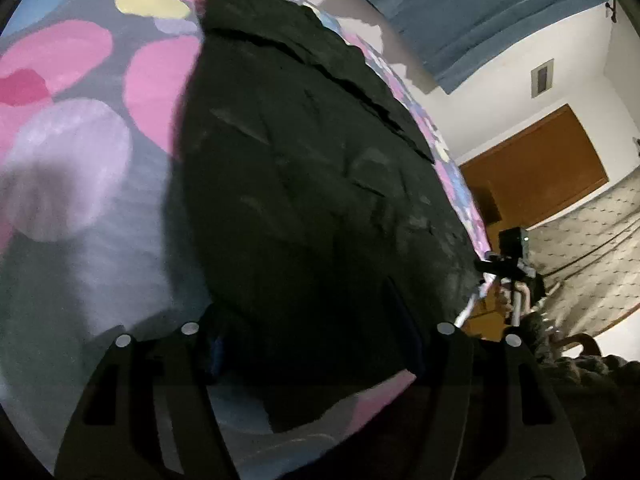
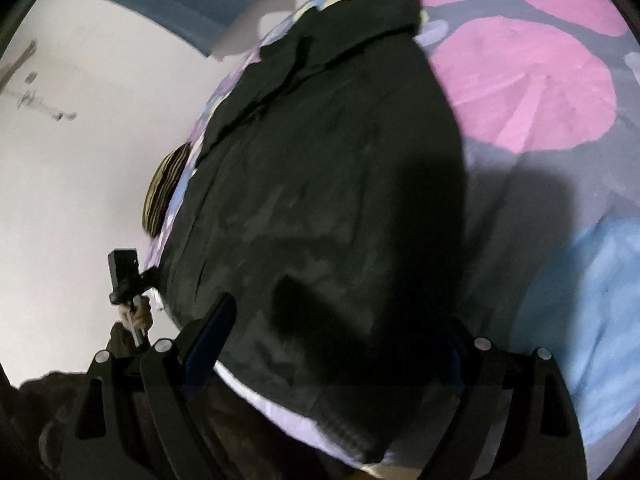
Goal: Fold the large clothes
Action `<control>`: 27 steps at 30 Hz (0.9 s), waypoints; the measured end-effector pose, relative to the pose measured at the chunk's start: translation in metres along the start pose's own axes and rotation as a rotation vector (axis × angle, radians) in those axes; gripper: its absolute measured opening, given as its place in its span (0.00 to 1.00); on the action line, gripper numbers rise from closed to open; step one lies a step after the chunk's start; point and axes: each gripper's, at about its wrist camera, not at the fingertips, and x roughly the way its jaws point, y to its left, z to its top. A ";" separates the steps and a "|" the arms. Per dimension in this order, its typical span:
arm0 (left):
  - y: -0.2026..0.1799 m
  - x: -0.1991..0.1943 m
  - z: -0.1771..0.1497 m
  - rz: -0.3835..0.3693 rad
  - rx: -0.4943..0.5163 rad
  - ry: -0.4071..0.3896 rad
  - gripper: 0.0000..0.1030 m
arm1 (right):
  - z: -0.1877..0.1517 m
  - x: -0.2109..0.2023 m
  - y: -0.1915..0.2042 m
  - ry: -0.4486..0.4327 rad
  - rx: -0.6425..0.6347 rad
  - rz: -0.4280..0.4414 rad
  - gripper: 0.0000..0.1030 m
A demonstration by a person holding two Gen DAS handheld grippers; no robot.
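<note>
Black garment (image 1: 312,184) lies folded flat on the spotted bedspread (image 1: 80,80), so left gripper (image 1: 316,344) and right gripper (image 2: 344,336) hover above it released, holding nothing

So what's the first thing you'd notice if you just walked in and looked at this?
The big black garment jumps out first, spread across the middle of the bed. Around it is the bright bedspread with pink, yellow and blue blobs. Both the left gripper and the right gripper hover open over the garment's near edge.
</note>
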 end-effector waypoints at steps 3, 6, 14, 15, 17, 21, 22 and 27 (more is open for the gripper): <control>-0.003 0.011 -0.001 -0.025 -0.021 0.007 0.54 | -0.005 0.003 0.004 -0.012 0.002 0.008 0.77; -0.004 0.014 -0.004 -0.024 -0.033 -0.001 0.42 | -0.004 0.010 0.003 -0.020 0.018 -0.012 0.46; -0.011 0.004 -0.010 -0.039 -0.046 -0.029 0.13 | -0.008 -0.005 -0.004 -0.067 0.062 0.021 0.17; -0.015 0.001 -0.010 -0.050 -0.039 -0.040 0.12 | -0.008 -0.008 -0.003 -0.076 0.059 0.034 0.17; -0.022 -0.009 -0.011 -0.085 -0.030 -0.067 0.12 | -0.008 -0.017 0.001 -0.101 0.056 0.077 0.16; -0.035 -0.026 -0.009 -0.166 -0.051 -0.124 0.12 | -0.003 -0.036 0.008 -0.160 0.077 0.191 0.16; -0.038 -0.032 -0.006 -0.179 -0.062 -0.142 0.12 | 0.001 -0.040 0.010 -0.175 0.077 0.220 0.16; -0.042 -0.043 0.033 -0.235 -0.155 -0.220 0.12 | 0.041 -0.054 0.016 -0.236 0.092 0.330 0.16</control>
